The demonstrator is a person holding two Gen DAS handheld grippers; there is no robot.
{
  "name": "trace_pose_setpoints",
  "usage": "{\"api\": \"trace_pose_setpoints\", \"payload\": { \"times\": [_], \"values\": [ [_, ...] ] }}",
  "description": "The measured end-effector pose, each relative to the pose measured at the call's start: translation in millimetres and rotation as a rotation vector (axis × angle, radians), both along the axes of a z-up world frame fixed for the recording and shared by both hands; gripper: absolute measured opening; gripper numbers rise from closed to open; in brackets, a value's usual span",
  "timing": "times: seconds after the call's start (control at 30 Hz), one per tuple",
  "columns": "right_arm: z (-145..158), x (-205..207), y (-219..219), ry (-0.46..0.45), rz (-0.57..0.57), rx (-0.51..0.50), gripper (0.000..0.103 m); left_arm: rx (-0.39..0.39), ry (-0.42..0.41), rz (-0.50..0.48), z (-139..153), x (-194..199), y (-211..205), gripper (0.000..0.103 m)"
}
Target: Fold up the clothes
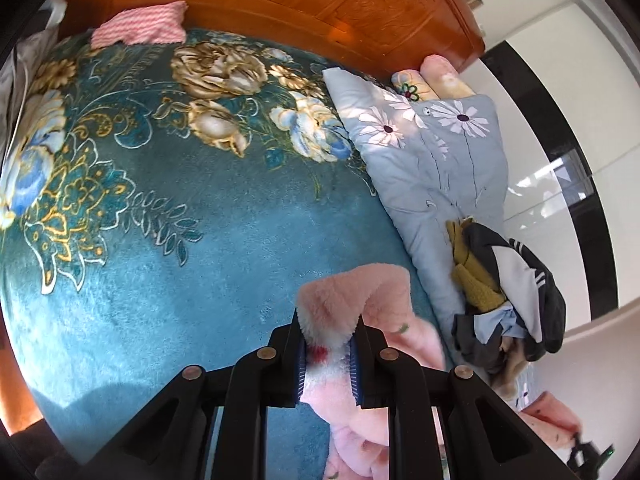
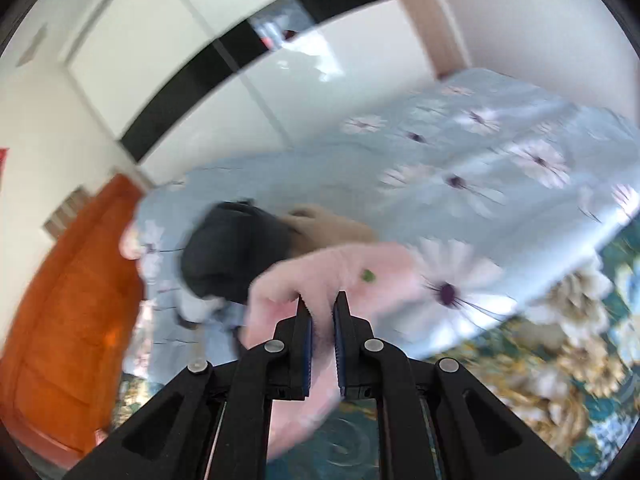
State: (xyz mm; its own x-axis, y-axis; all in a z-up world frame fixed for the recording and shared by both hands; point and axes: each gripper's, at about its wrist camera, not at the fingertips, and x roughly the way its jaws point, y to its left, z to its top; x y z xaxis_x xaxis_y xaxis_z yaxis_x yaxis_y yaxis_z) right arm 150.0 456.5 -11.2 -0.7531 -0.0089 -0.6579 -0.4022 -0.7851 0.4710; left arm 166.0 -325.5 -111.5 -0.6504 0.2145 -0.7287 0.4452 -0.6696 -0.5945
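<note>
The bed is covered with a teal floral blanket [image 1: 208, 240]. On it, near the wooden headboard [image 1: 320, 4], lies a pink striped cloth [image 1: 140, 28]. Along one side lies a folded light-blue daisy quilt [image 1: 436, 168], and a pile of dark clothes [image 1: 512, 292] rests on the quilt.

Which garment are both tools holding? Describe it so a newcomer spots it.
On the teal floral blanket, beside the pale blue daisy quilt, lies a fluffy pink fleece garment. Unlike the dark heap of clothes on the quilt, it is pinched in both tools.
</note>
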Motion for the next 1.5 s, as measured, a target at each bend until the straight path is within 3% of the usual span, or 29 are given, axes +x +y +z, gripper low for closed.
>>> {"api": "trace_pose_setpoints", "payload": {
  "times": [0.23,0.27,0.37,0.47,0.53,0.57,0.67,0.7,0.8,0.9,0.97,1.07,1.2,1.23,1.27,1.3,1.33,1.37,1.5],
  "values": [
    [-174,60,25,-0.424,-0.163,-0.102,0.008,0.016,-0.131,0.002,-45,6,6,0.018],
    [-183,70,26,-0.436,-0.179,-0.125,0.008,0.019,-0.14,0.005,-49,9,6,0.018],
    [-188,71,30,-0.461,-0.175,-0.111,0.008,0.031,-0.144,0.015,-51,11,4,0.018],
    [-167,61,33,-0.457,-0.125,-0.054,0.011,0.019,-0.134,0.006,-46,7,7,0.018],
    [-145,59,25,-0.465,-0.099,0.03,0.032,0.007,-0.124,-0.005,-41,3,10,0.018],
    [-133,57,21,-0.473,-0.095,0.08,0.049,0.001,-0.119,-0.01,-39,2,11,0.018],
    [-101,63,-17,-0.392,0.01,0.212,0.051,0.0,-0.118,-0.011,-38,2,15,0.018],
    [-108,61,-32,-0.375,0.081,0.204,0.052,0.002,-0.119,-0.011,-39,3,17,0.018],
    [-142,54,-118,-0.39,0.453,0.016,0.053,0.007,-0.122,-0.008,-40,4,22,0.018],
    [-189,55,-205,-0.451,0.708,-0.133,0.053,0.012,-0.125,-0.006,-41,4,27,0.019],
    [-209,59,-249,-0.489,0.827,-0.169,0.053,0.017,-0.122,-0.001,-42,6,27,0.019],
    [-231,68,-290,-0.53,0.928,-0.222,0.054,0.026,-0.115,0.008,-42,8,27,0.019],
    [-249,62,-307,-0.599,0.921,-0.179,0.054,0.034,-0.109,0.01,-44,10,26,0.019],
    [-248,60,-305,-0.6,0.912,-0.21,0.053,0.034,-0.108,0.006,-45,9,26,0.019],
    [-247,58,-302,-0.602,0.902,-0.241,0.042,0.034,-0.106,0.004,-45,9,25,0.019],
    [-246,56,-299,-0.605,0.892,-0.269,0.02,0.036,-0.105,0.003,-46,8,25,0.019],
    [-244,54,-296,-0.617,0.885,-0.276,0.011,0.039,-0.103,0.003,-46,7,23,0.019],
    [-242,52,-293,-0.624,0.885,-0.273,0.006,0.043,-0.102,0.003,-47,6,22,0.019],
    [-215,50,-274,-0.623,0.947,-0.226,0.004,0.018,-0.094,-0.013,-43,3,19,0.019]
  ]
}}
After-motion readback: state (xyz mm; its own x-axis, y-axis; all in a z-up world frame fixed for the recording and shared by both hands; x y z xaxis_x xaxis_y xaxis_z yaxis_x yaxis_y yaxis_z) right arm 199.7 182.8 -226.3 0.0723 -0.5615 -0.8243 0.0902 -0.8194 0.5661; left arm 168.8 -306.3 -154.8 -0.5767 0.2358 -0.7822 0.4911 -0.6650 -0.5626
